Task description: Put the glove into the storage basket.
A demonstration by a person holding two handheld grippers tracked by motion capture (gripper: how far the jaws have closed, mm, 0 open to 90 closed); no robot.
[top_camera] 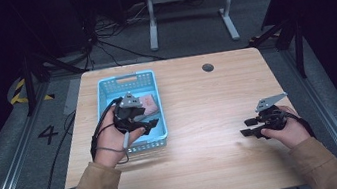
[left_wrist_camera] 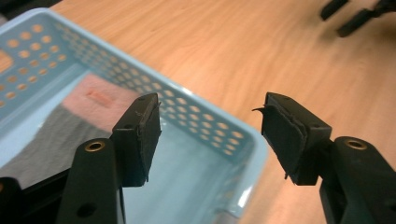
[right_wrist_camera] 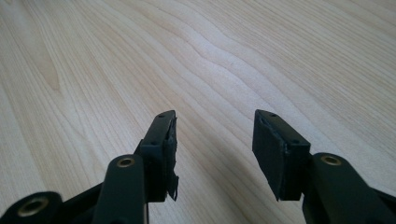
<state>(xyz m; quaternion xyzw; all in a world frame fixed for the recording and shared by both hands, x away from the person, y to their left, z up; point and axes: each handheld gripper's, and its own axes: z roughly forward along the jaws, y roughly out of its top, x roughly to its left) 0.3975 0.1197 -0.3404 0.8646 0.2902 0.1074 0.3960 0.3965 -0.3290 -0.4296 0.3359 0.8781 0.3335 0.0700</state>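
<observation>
Hands are coming in nearest; right claw point(top_camera: 248, 127) is resting released on the tabletop point(top_camera: 197, 100), well apart from the basket point(top_camera: 151, 84), holding nothing. Left claw point(top_camera: 153, 125) is hovering released over the basket's near corner, gripping nothing. Pink-and-grey cloth point(top_camera: 151, 104) is lying inside the basket, just beyond that claw. Judging: cloth looks placed, or pickup not yet started; cannot tell.

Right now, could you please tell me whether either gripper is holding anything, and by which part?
Nothing is held. The left gripper hangs open over the light blue perforated plastic basket; the right gripper is open above the bare wooden table.
</observation>
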